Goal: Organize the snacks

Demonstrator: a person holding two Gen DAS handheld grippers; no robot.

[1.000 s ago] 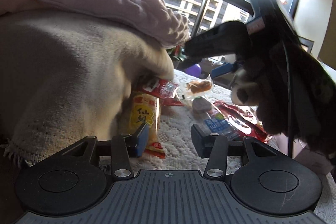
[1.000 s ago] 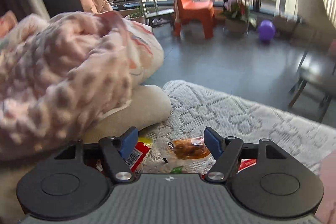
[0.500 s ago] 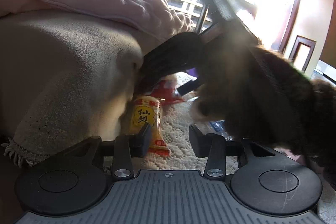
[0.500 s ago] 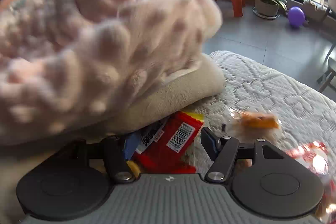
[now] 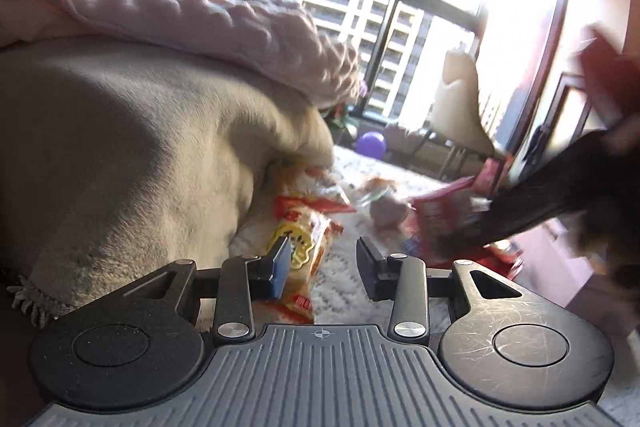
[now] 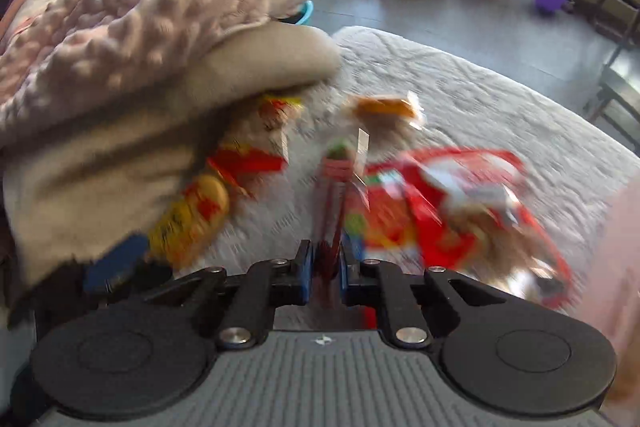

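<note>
Now clenched: right gripper (image 6: 324, 269), jaws just closed on the thin edge of a crinkly red foil snack packet (image 6: 334, 195), tilted steeply down over the white lace bedspread (image 6: 500, 115). Left gripper (image 5: 322, 261) parted, empty, angled low above a glossy yellow-and-red snack bag (image 5: 304, 243) tucked against a beige plush blanket (image 5: 140, 147). Overhanging it, a bumpy pink fleece (image 6: 140, 27). Further crumpled red packets (image 6: 460, 203) near the bedspread's right edge.

left gripper (image 5: 323, 259): jaws apart, nothing between | yellow snack packet (image 5: 298, 247): near left finger, against beige blanket (image 5: 132, 151) | red packets (image 5: 444, 219): right, blurred
</note>
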